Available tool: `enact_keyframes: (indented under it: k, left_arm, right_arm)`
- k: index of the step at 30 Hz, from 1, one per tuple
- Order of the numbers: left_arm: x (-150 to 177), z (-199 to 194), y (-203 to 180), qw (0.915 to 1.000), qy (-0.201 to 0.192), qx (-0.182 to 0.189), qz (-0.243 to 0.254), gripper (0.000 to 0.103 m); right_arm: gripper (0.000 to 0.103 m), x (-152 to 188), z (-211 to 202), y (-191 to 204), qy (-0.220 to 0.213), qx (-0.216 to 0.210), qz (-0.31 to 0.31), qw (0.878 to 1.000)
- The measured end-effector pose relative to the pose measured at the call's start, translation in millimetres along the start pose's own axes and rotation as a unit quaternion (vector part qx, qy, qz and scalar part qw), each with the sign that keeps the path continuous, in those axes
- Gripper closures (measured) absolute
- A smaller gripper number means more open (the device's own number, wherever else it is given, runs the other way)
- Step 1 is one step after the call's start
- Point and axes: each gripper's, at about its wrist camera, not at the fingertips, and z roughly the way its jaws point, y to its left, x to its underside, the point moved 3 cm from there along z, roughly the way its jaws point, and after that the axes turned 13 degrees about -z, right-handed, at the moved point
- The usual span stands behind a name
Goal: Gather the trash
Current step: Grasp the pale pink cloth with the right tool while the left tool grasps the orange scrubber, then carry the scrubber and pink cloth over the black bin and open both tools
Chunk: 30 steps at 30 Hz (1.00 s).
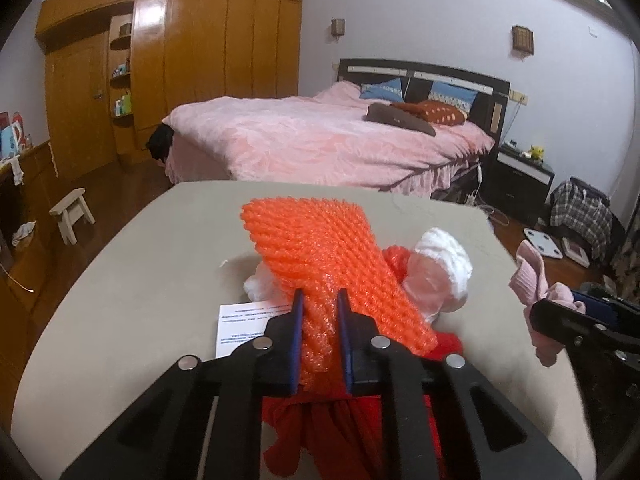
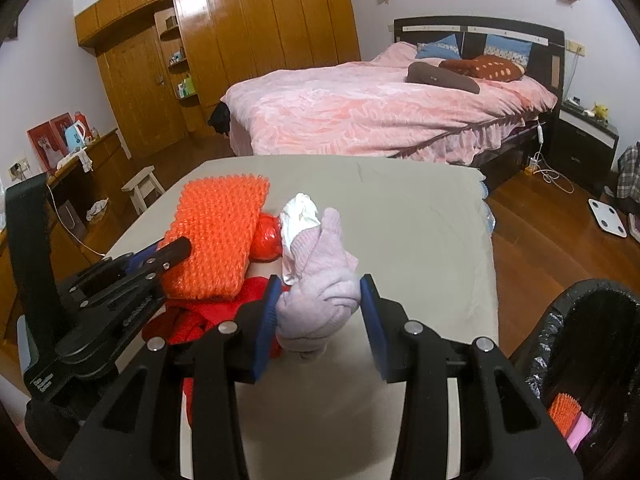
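The orange bubble wrap [image 1: 320, 256] is lying on the beige bench [image 1: 132, 264] over red cloth [image 1: 320, 432] and white paper [image 1: 236, 328]. The left gripper [image 1: 319, 300] is clamping the wrap's near end between narrow jaws. The right gripper [image 2: 319, 292] is holding a pink sock [image 2: 320, 280]. A black-lined bin [image 2: 560, 320] is standing beside the bench, at the right.

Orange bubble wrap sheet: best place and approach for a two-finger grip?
Take the orange bubble wrap sheet at its near end, where it narrows and bunches, coming in low from the near table edge along its length. The far end fans wide and flat, likely too broad to pinch. The left gripper already grips that bunched end, pads on both sides.
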Motion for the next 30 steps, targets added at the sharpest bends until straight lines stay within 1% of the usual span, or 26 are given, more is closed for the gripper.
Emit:
enact_keyframes:
  k: [4, 8, 14, 20, 30]
  left_arm:
    - [-5.2, -18.8, -1.5, 0.9998, -0.016, 0.007, -0.005, 0.088]
    - [-10.1, -37.2, -9.3, 0.9995, -0.028, 0.016, 0.001, 0.088]
    - [-18.1, -62.0, -27.4, 0.9984, -0.041, 0.038, 0.007, 0.088]
    - [-22.2, -82.9, -50.0, 0.9966, -0.051, 0.063, 0.012, 0.088]
    - [-10.2, -99.9, -101.9, 0.9919, -0.044, 0.113, 0.039, 0.088]
  right_arm:
    - [0.064, -4.4, -9.1, 0.7, -0.010, 0.000, -0.002, 1.000]
    - [0.064, -10.4, -22.6, -1.4, -0.022, 0.002, -0.002, 1.000]
    - [0.064, -13.9, -46.0, -7.3, -0.038, 0.010, -0.001, 0.999]
    - [0.064, -8.0, -76.0, -19.4, -0.049, 0.024, 0.002, 0.998]
    - [0.064, 12.0, -126.2, -57.0, -0.056, 0.066, 0.018, 0.996]
